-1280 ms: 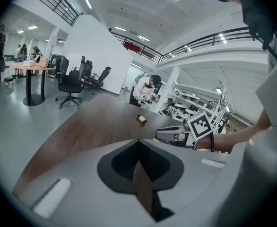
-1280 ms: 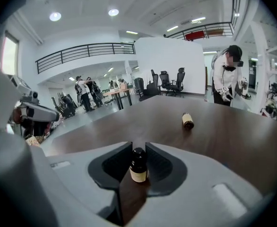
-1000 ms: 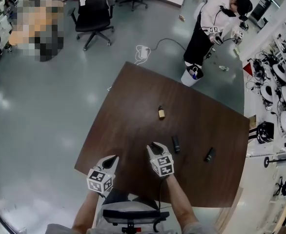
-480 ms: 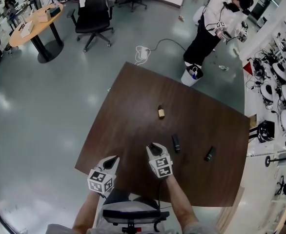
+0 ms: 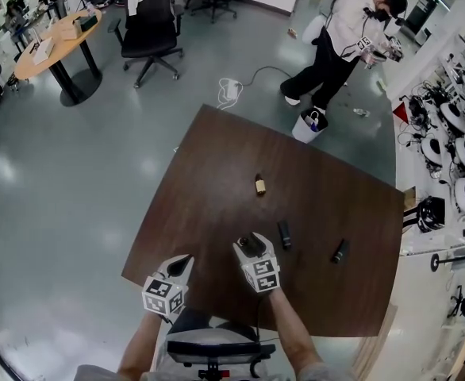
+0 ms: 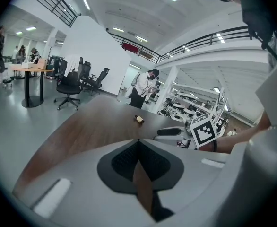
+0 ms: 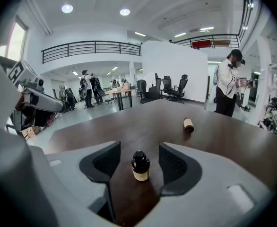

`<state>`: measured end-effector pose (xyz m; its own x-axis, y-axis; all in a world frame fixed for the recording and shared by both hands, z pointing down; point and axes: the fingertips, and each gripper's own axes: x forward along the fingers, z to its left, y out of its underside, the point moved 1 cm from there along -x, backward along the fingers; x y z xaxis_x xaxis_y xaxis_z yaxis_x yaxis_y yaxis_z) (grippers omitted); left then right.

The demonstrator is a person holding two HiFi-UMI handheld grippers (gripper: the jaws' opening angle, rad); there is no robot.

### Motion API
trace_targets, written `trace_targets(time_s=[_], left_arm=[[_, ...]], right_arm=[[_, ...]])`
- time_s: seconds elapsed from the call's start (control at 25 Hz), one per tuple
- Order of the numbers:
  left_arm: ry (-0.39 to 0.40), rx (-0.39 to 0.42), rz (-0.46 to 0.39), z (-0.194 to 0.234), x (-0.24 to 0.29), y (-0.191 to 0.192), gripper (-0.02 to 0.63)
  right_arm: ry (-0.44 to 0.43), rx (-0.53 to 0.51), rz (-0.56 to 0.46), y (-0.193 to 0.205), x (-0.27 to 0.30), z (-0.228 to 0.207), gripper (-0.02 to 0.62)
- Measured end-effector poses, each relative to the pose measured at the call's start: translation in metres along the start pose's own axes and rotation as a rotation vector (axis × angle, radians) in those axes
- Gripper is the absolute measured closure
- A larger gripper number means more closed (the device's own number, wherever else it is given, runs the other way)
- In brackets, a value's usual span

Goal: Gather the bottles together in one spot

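Brown-labelled bottle upright on wooden table — between right gripper jaws, just opened, pads clear of it | left gripper jaws pressed together, nothing between

The left hand-held gripper is held tilted downward, its jaws closed together. The right hand-held gripper, likewise tilted downward, has just been opened; a small dark bottle is straddled, untouched, by its jaws.
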<state>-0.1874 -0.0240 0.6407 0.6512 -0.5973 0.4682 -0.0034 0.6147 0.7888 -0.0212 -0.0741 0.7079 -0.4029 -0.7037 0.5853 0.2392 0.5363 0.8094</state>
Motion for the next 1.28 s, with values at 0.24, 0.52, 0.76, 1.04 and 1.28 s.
trace_targets(time_s=[0.24, 0.52, 0.76, 1.04, 1.28], left_arm=[[0.026, 0.013, 0.006, -0.007, 0.008, -0.004, 0.603], [0.094, 0.057, -0.014, -0.021, 0.024, -0.028, 0.603], [0.159, 0.099, -0.016, -0.043, 0.043, -0.043, 0.603], [0.209, 0.137, 0.005, -0.059, 0.058, -0.041, 0.603], [0.184, 0.144, 0.031, -0.062, 0.069, -0.033, 0.603]], right_arm=[[0.016, 0.043, -0.044, -0.009, -0.02, -0.003, 0.344], [0.079, 0.219, -0.176, -0.033, -0.074, -0.017, 0.445], [0.193, 0.282, -0.237, -0.03, -0.118, -0.037, 0.587], [0.234, 0.353, -0.216, -0.006, -0.135, -0.048, 0.594], [0.198, 0.356, -0.21, -0.002, -0.132, -0.054, 0.594]])
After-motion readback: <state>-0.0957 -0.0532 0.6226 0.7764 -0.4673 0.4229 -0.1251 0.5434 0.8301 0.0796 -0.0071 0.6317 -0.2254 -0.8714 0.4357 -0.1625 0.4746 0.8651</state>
